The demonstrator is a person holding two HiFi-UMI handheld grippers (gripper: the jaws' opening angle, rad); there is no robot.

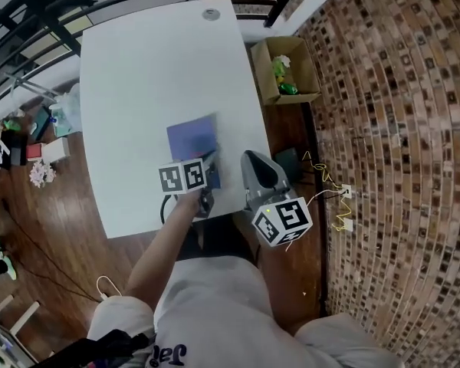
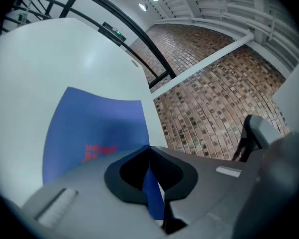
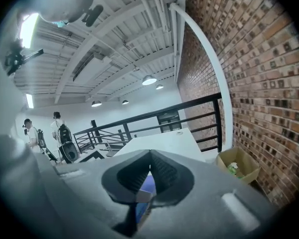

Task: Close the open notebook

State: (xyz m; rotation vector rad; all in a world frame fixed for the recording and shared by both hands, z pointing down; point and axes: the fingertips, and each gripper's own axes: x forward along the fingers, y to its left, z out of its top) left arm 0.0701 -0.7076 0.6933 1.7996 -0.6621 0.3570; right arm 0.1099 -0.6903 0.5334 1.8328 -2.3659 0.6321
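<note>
Blue notebook [image 1: 192,138] lies closed, flat on the white table [image 1: 138,67] nr its front-right edge; a cardboard box [image 1: 310,67] sits on the floor off the table's right side, w/ a brick wall [image 1: 399,129] beyond. Left gripper [image 2: 149,151], jaws pressed together, tilts down over the notebook's near corner, forearm reaching in from the front edge. Right gripper [image 3: 150,153], jaws also together & empty, hangs just off the table's right edge, aimed almost level.

Left gripper [image 2: 149,148], right gripper [image 3: 150,153]: jaws together
</note>
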